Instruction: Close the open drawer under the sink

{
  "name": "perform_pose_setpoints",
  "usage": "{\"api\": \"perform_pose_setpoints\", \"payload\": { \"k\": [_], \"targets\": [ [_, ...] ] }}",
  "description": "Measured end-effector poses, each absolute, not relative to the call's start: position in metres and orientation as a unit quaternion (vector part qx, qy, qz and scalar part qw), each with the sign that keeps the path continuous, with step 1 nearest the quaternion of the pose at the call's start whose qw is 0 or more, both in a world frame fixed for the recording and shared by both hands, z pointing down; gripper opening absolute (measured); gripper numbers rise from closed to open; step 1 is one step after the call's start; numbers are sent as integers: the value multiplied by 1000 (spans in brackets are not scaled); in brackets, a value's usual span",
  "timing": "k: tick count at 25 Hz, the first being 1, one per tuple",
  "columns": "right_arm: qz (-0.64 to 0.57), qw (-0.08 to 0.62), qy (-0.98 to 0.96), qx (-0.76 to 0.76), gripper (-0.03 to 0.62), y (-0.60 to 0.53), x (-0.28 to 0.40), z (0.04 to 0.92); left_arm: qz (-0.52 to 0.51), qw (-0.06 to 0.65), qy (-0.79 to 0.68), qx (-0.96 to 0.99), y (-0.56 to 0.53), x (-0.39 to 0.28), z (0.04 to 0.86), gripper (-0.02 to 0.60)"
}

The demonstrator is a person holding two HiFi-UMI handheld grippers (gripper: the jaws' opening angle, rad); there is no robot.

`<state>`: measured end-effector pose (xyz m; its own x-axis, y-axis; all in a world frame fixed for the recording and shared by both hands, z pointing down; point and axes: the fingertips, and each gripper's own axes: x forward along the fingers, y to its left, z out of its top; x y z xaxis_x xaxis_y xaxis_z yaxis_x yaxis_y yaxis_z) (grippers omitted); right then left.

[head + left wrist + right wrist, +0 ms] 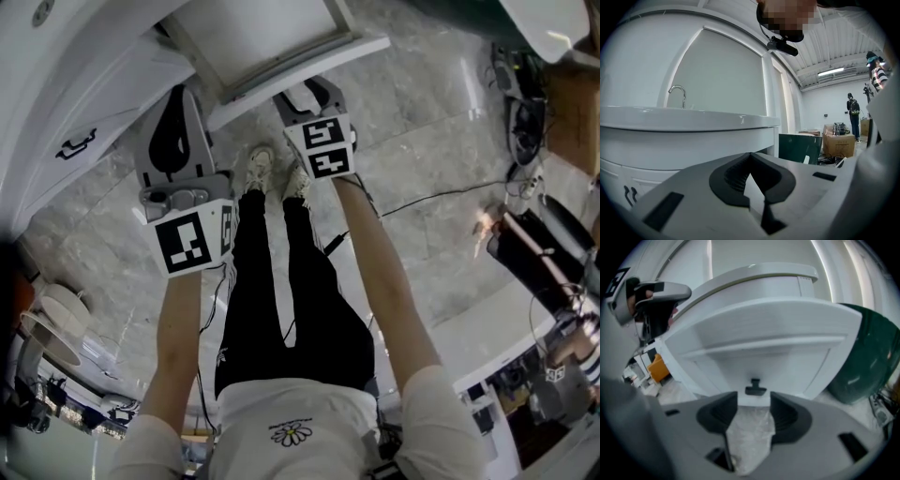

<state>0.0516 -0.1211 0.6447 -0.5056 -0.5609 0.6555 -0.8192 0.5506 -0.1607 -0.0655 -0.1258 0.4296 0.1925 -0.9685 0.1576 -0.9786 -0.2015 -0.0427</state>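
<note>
White drawer point(764, 333) pulled out from the cabinet under the sink point(689, 124), black handle point(755, 388) on its front panel. Right gripper point(753, 401) aimed at that handle, jaws wide apart, nothing between the pads; tips just short of the panel or perhaps touching, hard to tell. Left gripper point(750, 157) held near the sink, away from the drawer, jaws closed together, empty. Grey marble floor point(422, 141) underneath.

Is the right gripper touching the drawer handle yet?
Apart. The right gripper view shows the drawer handle ahead of the open right gripper, white drawer front all around it.
</note>
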Motion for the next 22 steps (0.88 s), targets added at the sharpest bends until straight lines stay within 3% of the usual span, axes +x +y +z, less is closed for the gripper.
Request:
{"api": "perform_pose_setpoints", "payload": {
  "k": [7,9,22],
  "targets": [
    [246,264,-837,412,211,-131,47,646,73,35,-635,768,-127,-66,432,15],
    [249,261,-835,415,166,-132,49,646,75,36,-636,767,-126,-66,434,14],
    [238,264,-840,410,161,-133,50,644,77,40,-647,758,-124,-69,440,15]
  ]
}}
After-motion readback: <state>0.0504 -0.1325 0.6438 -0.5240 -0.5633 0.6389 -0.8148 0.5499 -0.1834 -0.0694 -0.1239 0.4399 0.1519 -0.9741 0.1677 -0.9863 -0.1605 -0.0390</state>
